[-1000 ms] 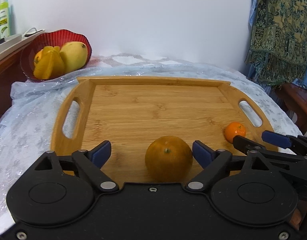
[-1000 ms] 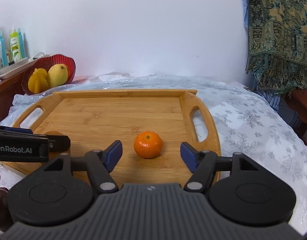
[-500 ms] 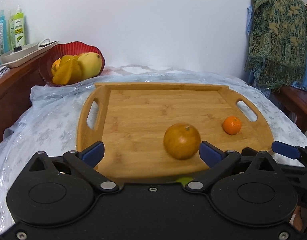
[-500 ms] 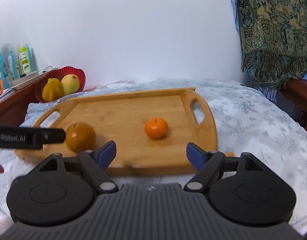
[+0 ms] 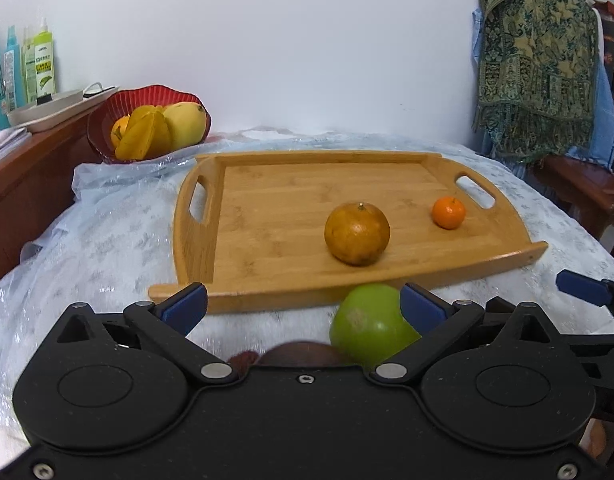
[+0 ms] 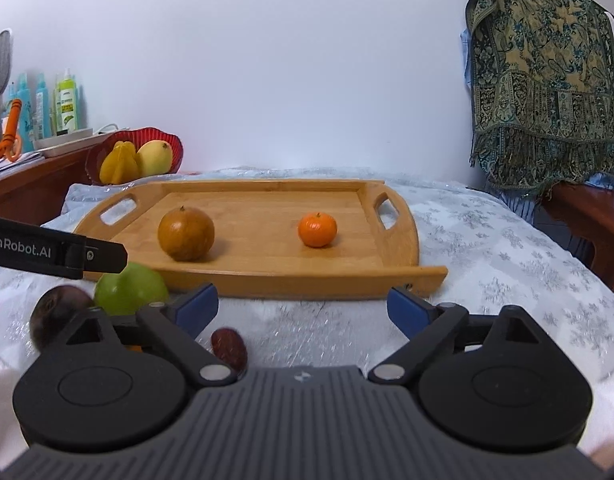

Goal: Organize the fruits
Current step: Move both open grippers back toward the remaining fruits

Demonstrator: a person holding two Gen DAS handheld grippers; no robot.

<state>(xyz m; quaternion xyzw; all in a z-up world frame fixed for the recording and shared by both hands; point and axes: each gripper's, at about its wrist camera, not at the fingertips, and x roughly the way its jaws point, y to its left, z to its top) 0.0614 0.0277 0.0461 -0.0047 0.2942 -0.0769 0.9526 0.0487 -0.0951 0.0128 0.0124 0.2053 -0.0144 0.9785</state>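
Two fruits rest on the wooden tray (image 6: 399,240) ahead of my tongs: a brownish orange (image 5: 357,234) and a small tangerine (image 5: 448,212) to its right. My left tongs (image 5: 303,304) stand wide, gripping nothing; a green apple (image 5: 371,330) lies on the cloth by the right pad. My right tongs (image 6: 303,304) are opening, nothing between them. A dark red date (image 6: 228,348) lies beside their left pad.
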